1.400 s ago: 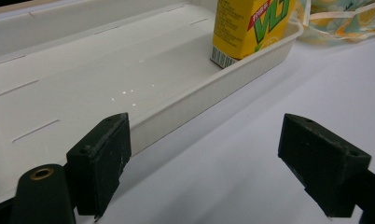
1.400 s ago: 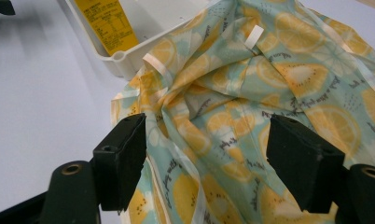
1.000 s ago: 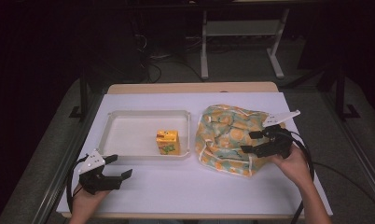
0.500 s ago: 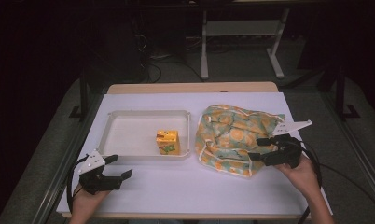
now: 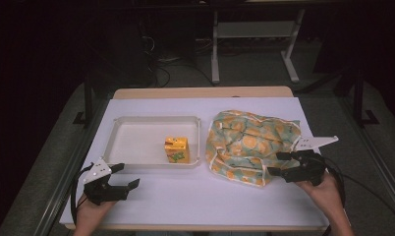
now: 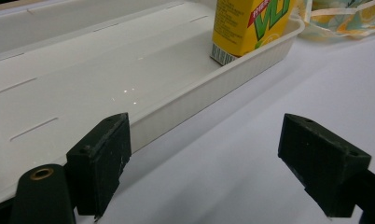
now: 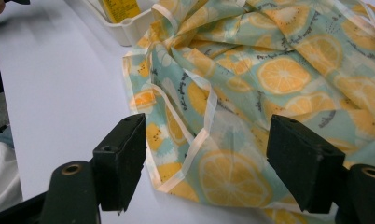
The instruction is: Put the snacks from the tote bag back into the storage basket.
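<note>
Setting: a white-covered table (image 5: 195, 196) seen from above, with dark floor and metal stands beyond its far edge.
Bag: a crumpled cloth bag (image 5: 249, 142) printed with orange slices on pale green lies on the right half of the table, just to the right of the tray. In the right gripper view its pale ribbon trim (image 7: 202, 135) loops across the near edge.
Tray: a shallow white tray (image 5: 136, 123) sits left of centre, toward the far side of the table.
Carton: a small yellow juice carton (image 5: 177, 149) stands upright inside the tray, in its near right corner, close to the rim.
Right gripper: the right gripper (image 5: 280, 164) is held at the bag's near right edge, pointing left toward the cloth. Its jaws stand apart, and the right gripper view shows the bag's corner lying on the table between them, with neither pad pressing on the cloth.
Left gripper: the left gripper (image 5: 127, 176) rests at the near left of the table, just in front of the tray's near left corner. Its jaws are spread wide with bare table between them, holding nothing.
Hands: a person's hands come in from the near edge, one gripping each tool.
</note>
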The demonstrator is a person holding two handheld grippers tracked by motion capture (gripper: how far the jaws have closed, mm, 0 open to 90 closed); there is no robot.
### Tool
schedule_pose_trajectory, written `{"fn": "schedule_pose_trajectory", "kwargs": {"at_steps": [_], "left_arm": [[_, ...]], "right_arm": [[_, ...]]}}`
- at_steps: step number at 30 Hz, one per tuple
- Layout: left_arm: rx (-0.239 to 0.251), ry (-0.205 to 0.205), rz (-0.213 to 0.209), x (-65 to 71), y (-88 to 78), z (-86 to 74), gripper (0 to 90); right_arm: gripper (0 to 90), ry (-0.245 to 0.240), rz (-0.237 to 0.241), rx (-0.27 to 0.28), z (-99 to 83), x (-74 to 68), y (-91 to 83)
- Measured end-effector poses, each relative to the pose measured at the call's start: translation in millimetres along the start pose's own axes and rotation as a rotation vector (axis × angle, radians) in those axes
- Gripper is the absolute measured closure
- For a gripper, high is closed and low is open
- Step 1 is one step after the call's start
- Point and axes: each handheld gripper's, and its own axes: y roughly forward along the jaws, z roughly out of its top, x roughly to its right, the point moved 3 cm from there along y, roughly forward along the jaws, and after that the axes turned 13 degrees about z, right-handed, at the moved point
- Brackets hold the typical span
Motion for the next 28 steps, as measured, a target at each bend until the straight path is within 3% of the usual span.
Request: {"fn": "schedule_pose_trajectory", "kwargs": {"at_steps": [22,28], "left_arm": [[-0.008,0.002,-0.002,0.3,1.6,-0.1,16.6],[-0.004,0.007,-0.005,-0.7,1.4,1.7,16.6]], "right_arm": [[27.0,-0.005,-0.019,0.034,-22.4,-15.5,-7.5],[26.7,0.01,-0.014,0.09,-30.8,-25.3,-9.3]]}}
